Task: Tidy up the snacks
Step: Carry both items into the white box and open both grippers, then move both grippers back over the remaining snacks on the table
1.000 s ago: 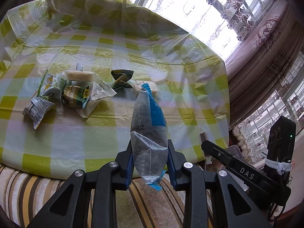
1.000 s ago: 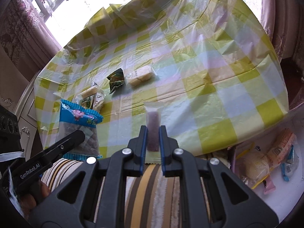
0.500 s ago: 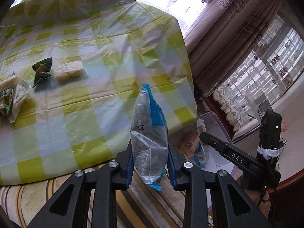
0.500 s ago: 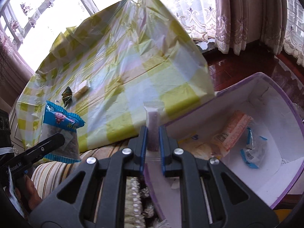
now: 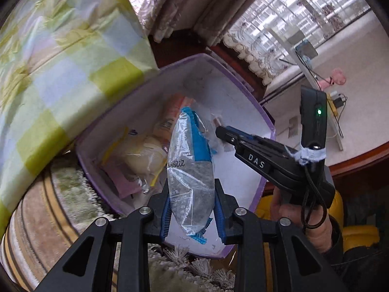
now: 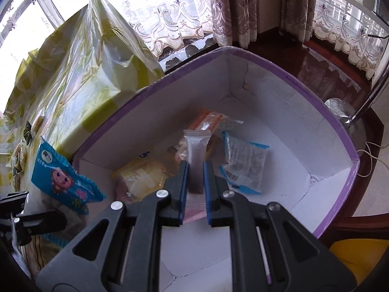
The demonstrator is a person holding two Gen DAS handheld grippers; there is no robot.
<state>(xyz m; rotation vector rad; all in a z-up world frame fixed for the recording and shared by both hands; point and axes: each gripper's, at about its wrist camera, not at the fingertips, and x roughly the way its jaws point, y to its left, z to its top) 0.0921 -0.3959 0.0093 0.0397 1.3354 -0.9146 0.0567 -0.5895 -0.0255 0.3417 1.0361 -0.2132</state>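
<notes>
My left gripper (image 5: 192,189) is shut on a blue and clear snack bag (image 5: 189,168) and holds it over the near edge of a white box with a purple rim (image 5: 265,126). My right gripper (image 6: 195,168) is shut on a narrow clear pouch with a dark red filling (image 6: 195,155), held inside the same box (image 6: 316,102). The left gripper's blue bag shows at the left of the right wrist view (image 6: 65,180). The right gripper shows in the left wrist view (image 5: 228,135). Several snacks lie in the box: a yellow packet (image 6: 143,172), an orange one (image 6: 206,119), a blue-edged clear bag (image 6: 245,168).
The table with the yellow checked cloth (image 5: 60,56) stands left of the box, with a few snacks left on it (image 6: 31,126). A striped rug (image 5: 48,209) lies under the box. Curtains (image 6: 243,7) and a dark wood floor (image 6: 323,65) lie behind. A yellow object (image 6: 359,255) sits at the right.
Both grippers have swung right from the table and down toward the box. The right gripper's pouch has gone from the box's near edge to inside it. Both grips are unchanged.
</notes>
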